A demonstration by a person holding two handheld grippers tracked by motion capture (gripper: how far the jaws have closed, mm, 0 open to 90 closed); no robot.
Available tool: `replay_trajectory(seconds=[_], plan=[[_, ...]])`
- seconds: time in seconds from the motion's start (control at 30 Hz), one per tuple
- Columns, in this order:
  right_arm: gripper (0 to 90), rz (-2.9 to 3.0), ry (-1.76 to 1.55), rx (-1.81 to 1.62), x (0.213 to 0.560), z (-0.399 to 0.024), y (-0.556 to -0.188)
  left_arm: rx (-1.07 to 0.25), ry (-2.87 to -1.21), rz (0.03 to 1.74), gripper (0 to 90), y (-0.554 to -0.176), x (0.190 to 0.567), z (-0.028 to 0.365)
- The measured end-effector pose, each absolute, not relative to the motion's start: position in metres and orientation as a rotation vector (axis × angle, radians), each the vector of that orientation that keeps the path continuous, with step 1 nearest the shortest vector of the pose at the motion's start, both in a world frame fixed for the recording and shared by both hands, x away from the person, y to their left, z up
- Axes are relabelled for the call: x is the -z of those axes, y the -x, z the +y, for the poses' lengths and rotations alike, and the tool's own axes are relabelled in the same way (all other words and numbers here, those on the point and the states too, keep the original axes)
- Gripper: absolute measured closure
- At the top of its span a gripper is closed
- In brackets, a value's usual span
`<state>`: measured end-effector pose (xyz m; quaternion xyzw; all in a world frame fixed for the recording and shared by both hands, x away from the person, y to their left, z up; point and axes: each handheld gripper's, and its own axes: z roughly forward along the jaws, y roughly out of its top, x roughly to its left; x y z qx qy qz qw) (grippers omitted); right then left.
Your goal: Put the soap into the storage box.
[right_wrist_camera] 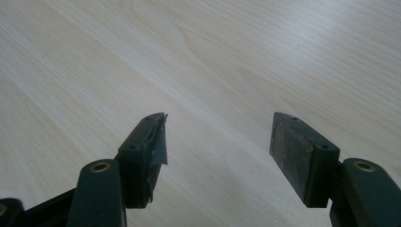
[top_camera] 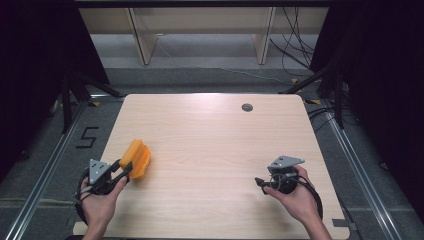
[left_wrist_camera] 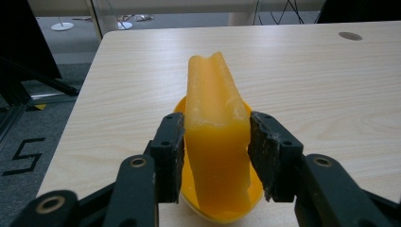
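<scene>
The left claw [left_wrist_camera: 215, 156] has its pads against both sides of the orange mould [left_wrist_camera: 215, 142] — squeezing it upright on its edge at the near-left part of the tabletop [top_camera: 210, 135]. The right claw [right_wrist_camera: 217, 156] hangs over bare wood at the near right, jaws well apart — nothing between them.

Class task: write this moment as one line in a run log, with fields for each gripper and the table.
left gripper: shut on orange sponge | right gripper: open, holding nothing | table: sponge near left edge
</scene>
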<state>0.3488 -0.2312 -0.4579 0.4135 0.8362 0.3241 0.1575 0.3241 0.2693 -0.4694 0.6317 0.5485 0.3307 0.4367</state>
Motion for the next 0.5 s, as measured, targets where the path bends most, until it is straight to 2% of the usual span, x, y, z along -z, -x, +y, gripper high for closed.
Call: replay_trajectory(seconds=[0.37, 0.5], plan=[[37.5, 2.394, -1.184, -0.926, 0.4580, -0.2311, -0.3488, -0.821, -1.593, 1.356, 56.8, -0.3244, 0.4697, 0.2689], [37.5, 2.394, -1.185, -0.926, 0.4578, -0.2312, -0.3486, -0.819, -1.603, 1.344, 51.4, -0.3245, 0.4700, 0.2688]])
